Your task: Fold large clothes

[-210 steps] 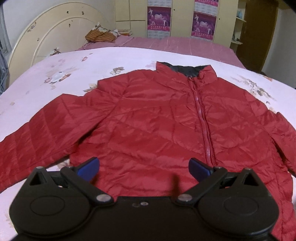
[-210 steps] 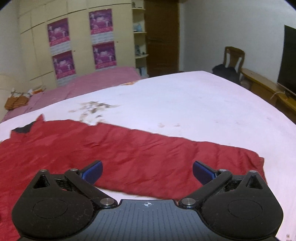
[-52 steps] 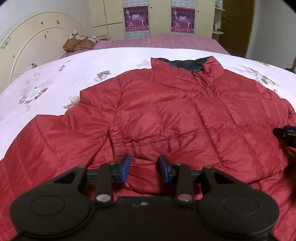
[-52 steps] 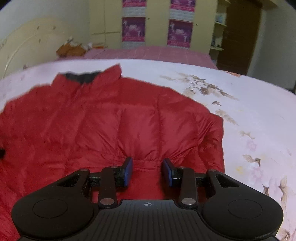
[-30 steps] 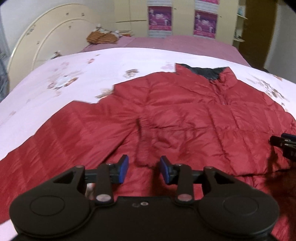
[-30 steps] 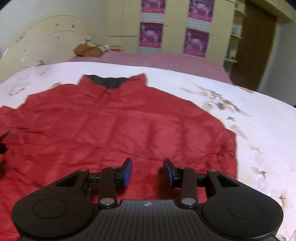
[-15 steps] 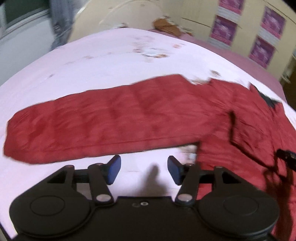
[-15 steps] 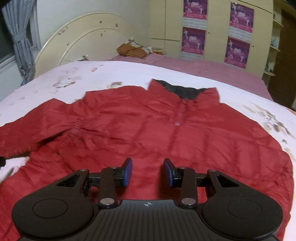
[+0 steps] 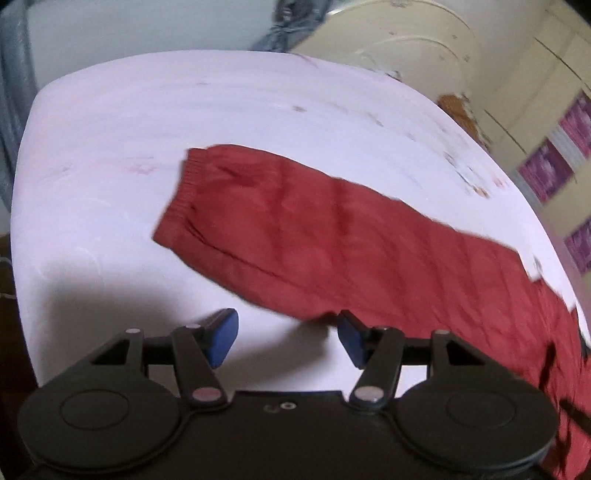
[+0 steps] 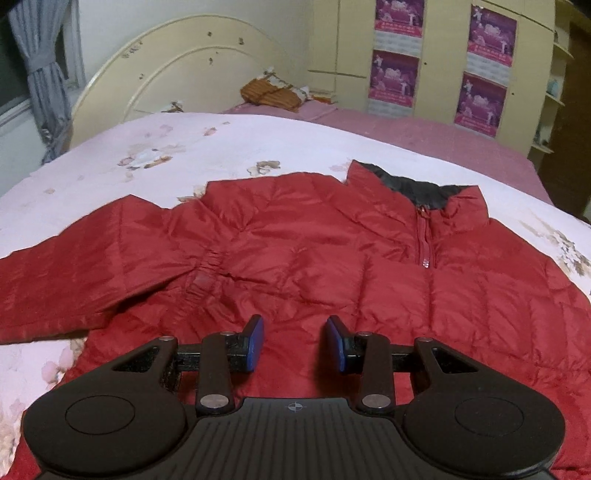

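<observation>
The left gripper (image 9: 287, 336) was held low and level, its blue-padded fingers (image 9: 221, 338) spread apart with nothing between them. The right gripper (image 10: 295, 344) pointed forward, fingers (image 10: 255, 343) closer together but parted, gripping nothing.

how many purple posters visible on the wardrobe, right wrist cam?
4, in a two-by-two grid on the wardrobe doors: top left, bottom left, top right, bottom right. The frame edge crops the top pair; more could lie out of view.
</observation>
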The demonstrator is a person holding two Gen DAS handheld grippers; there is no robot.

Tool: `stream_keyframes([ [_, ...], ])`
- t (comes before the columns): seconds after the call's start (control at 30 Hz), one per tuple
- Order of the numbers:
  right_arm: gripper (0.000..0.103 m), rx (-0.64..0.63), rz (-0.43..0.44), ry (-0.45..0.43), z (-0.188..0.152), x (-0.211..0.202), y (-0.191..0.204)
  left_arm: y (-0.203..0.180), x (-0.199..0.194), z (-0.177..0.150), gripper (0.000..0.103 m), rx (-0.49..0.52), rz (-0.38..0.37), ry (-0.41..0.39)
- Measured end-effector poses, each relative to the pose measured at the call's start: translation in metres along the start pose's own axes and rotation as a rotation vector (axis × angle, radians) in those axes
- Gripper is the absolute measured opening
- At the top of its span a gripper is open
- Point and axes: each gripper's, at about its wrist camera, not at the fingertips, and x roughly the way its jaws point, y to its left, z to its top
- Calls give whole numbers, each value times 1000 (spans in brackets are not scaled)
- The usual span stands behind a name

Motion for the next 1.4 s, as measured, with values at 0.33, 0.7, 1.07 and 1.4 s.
stream_keyframes([
  [0.33,44,-79,-63,47,-7,20,12,0,19,24,13,-61,-42,-76],
  [0.7,44,38,-64,2,-2,-2,1,-133,-38,34,9,359,-320,-220],
  [1.07,44,208,-163,-19,-25,-54,-82,-319,-52,-87,9,810,-669,-118],
  [1.4,45,345,-192,-7,-58,-89,-146,-366,-12,-196,32,1104,-644,91],
])
